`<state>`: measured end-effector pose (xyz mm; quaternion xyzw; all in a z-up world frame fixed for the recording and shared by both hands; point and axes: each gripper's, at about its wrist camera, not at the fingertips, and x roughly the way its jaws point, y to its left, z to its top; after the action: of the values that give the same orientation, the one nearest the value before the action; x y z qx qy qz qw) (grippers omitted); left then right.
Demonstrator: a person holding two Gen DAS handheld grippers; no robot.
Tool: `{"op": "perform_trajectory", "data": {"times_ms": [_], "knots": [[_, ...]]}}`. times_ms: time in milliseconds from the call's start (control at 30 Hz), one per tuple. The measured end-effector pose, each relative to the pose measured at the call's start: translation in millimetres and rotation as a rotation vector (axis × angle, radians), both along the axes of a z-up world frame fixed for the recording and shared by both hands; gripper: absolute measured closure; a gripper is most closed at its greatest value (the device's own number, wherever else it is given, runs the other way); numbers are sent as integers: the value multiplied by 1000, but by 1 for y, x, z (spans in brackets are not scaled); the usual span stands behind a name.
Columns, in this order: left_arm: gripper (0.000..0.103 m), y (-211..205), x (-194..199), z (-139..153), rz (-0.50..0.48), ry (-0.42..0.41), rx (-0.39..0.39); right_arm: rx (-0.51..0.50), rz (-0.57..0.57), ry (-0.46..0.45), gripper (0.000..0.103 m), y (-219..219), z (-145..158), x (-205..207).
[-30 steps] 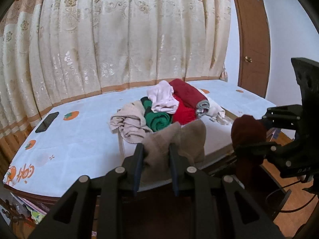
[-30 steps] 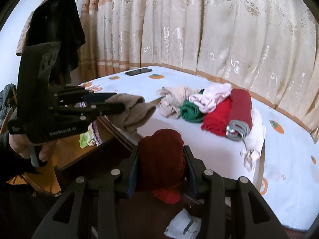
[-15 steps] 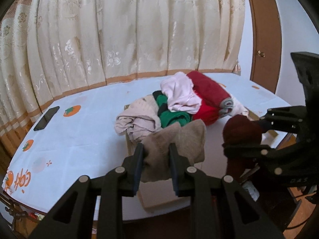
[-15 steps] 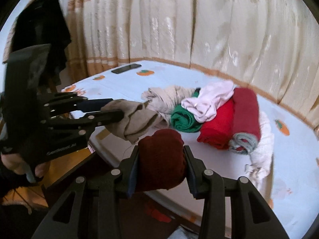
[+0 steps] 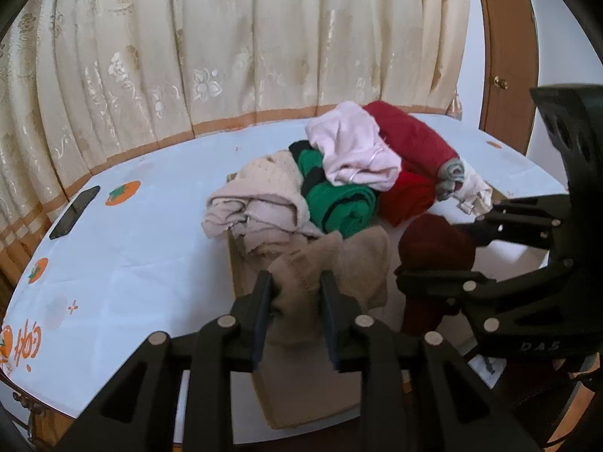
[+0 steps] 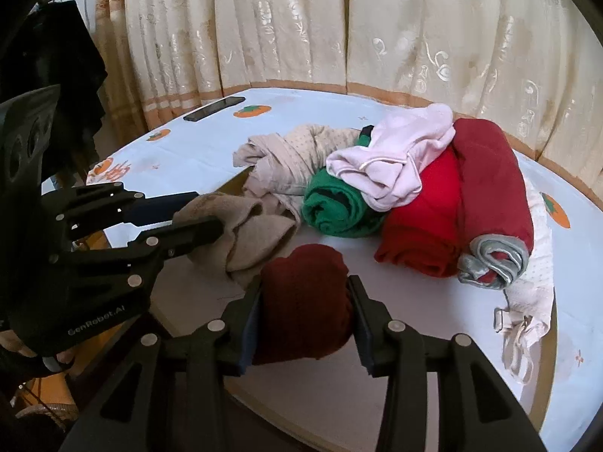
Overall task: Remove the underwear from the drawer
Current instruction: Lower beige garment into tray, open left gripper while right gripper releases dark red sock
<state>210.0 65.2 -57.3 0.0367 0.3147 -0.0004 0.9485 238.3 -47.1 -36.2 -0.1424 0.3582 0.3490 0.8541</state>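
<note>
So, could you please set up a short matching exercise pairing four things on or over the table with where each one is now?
Things:
1. tan garment
2. dark red garment
3. black phone
4. pink garment

Places:
A. flat on the tablecloth, near the curtain
B. between the fingers of the left tongs
C. on top of the clothes pile
D. between the fingers of the right tongs

Pairs: 1-B, 2-D, 3-A, 4-C
</note>
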Motion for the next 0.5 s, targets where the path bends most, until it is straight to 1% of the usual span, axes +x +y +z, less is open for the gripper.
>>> {"op": "perform_trajectory", "data": {"times_ms": [100, 167, 200, 267, 500], "knots": [[70, -2, -1, -2, -5, 2, 14, -2, -18, 19, 44, -1, -4, 5], [62, -3, -5, -1, -6, -12, 22, 11, -28, 13, 40, -4, -2, 5], [59, -3, -6, 0, -9, -16, 21, 21, -34, 7, 39, -7, 0, 5], [51, -3, -7, 2, -5, -22, 21, 30, -38, 2, 39, -10, 2, 5], [51, -3, -9, 5, -2, -28, 22, 35, -40, -1, 39, -14, 6, 2]]}}
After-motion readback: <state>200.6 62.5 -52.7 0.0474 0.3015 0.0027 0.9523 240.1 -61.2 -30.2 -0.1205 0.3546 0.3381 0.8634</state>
